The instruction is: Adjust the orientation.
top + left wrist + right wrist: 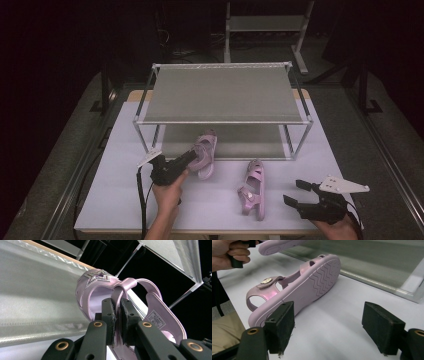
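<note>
Left gripper [117,315] pinches glossy pink sandal [105,287] strap; right gripper [332,327] agape.

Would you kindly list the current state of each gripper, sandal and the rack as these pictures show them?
Left gripper: shut on the held sandal's strap.
Held sandal: lifted, at the front of the rack's lower shelf.
Right gripper: open, holding nothing, beside the second sandal.
Second sandal: lying on its side on the table, sole showing.
Rack: upright; top shelf bare.
</note>
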Tool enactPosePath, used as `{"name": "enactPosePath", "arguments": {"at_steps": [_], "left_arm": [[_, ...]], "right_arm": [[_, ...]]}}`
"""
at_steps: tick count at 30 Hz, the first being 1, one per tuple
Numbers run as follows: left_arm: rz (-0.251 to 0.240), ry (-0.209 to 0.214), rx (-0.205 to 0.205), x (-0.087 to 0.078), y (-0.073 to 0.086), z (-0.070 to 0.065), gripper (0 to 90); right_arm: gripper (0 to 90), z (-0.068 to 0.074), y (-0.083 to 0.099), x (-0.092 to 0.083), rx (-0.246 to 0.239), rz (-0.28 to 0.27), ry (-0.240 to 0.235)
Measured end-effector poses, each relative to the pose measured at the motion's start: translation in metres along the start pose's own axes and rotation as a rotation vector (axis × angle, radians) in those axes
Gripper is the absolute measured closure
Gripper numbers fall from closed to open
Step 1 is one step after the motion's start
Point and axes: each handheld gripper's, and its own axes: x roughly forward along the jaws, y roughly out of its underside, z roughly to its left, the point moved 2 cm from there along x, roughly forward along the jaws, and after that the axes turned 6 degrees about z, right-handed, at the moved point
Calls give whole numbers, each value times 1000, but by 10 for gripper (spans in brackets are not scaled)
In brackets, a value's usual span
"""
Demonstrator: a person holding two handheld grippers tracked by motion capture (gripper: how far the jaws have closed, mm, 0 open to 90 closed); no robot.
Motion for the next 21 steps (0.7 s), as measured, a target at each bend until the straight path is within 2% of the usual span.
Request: {"name": "enactPosePath", "arguments": {"at_steps": [21], "left_arm": [[-27,-10,-42,17,-5,12,830]], "right_arm": [[257,0,0,0,2,-1,-4]]}}
